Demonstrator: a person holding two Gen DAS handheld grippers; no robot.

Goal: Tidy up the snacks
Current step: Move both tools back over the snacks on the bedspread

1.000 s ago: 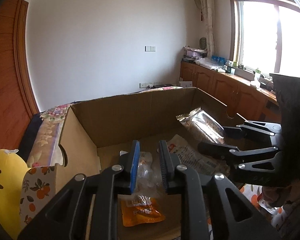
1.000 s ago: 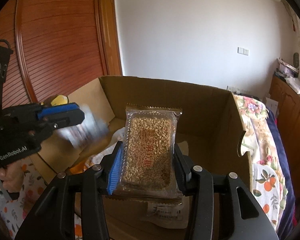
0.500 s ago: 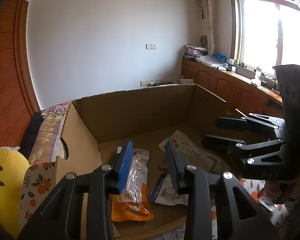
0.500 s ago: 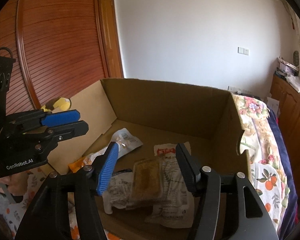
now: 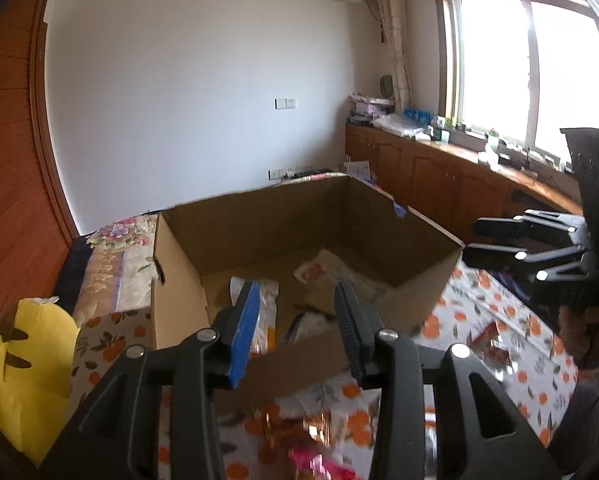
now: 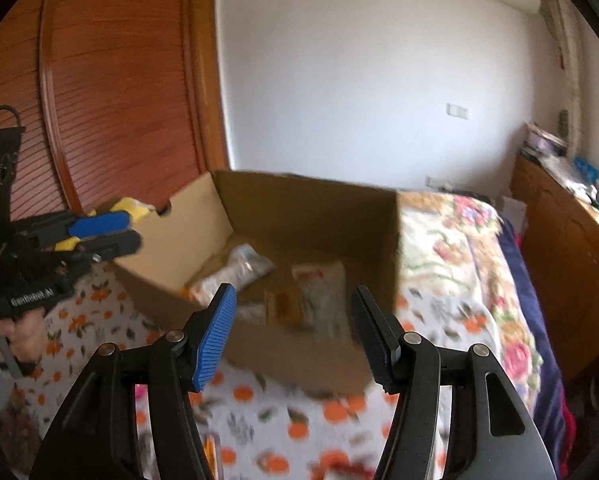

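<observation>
Bedroom, white walls; bed point(image 6: 451, 264) under orange-print cloth point(image 6: 275, 408). Cardboard box point(image 5: 379, 216) sits open on bed. Snack packets point(image 5: 319, 276) lie loose on box floor: clear-and-orange packet left, white packets centre. Left gripper point(image 5: 295, 320) spread wide, empty, near side of box. Right gripper point(image 6: 291, 332) spread wide, empty, near box front wall. Yellow plush point(image 5: 27, 360) left of box.

Black plastic left gripper point(image 5: 295, 328), blue ribbed pad on one of its fingers point(image 5: 244, 330), silver pivot screws, white "GenRobot.AI" lettering
</observation>
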